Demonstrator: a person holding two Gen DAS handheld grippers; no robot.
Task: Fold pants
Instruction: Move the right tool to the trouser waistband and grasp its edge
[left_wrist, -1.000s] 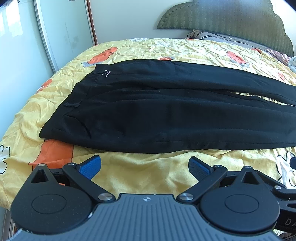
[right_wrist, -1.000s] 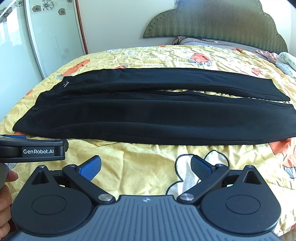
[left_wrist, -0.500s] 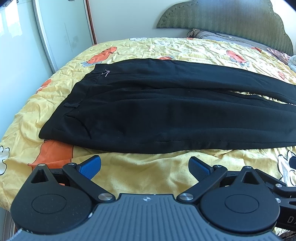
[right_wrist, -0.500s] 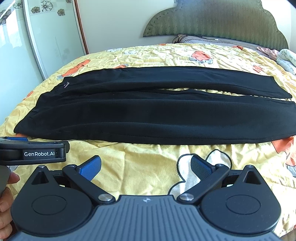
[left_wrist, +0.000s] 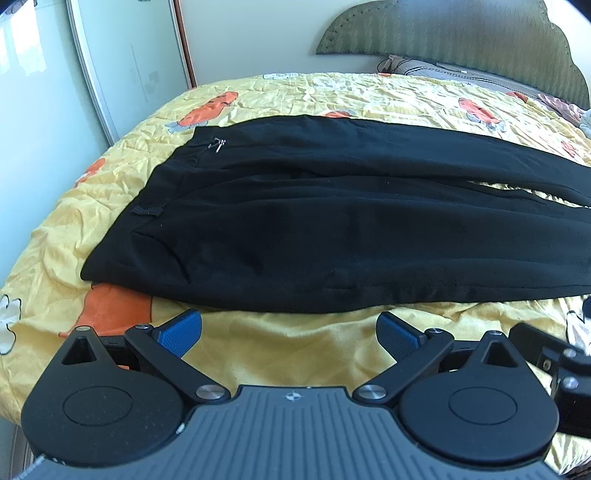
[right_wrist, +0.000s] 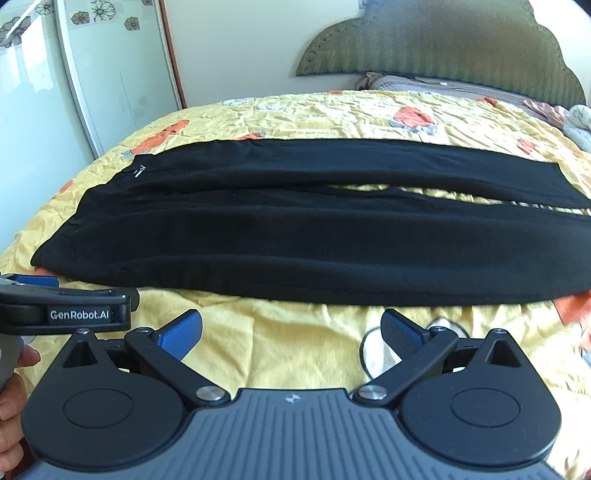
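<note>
Black pants (left_wrist: 314, 221) (right_wrist: 295, 236) lie flat across a yellow patterned bedspread, waistband at the left with a small metal clasp (left_wrist: 218, 144), both legs stretching to the right. My left gripper (left_wrist: 290, 332) hovers open just short of the pants' near edge, close to the waist end. My right gripper (right_wrist: 291, 332) is open too, low over the bedspread in front of the near leg's middle. Nothing sits between either pair of blue pads. The left gripper's body (right_wrist: 66, 306) shows at the left of the right wrist view, held by a hand (right_wrist: 14, 402).
The bedspread (left_wrist: 295, 347) covers a bed with a green scalloped headboard (right_wrist: 443, 48) at the back. A pale sliding wardrobe door (left_wrist: 55, 92) stands along the left side. Pillows and bunched cloth (right_wrist: 576, 122) lie at the far right. The bed's near edge runs just under both grippers.
Both grippers have crept slightly toward the pants; the right wrist view has shifted a little to the right. The pants lie as before and both grippers stay open.
</note>
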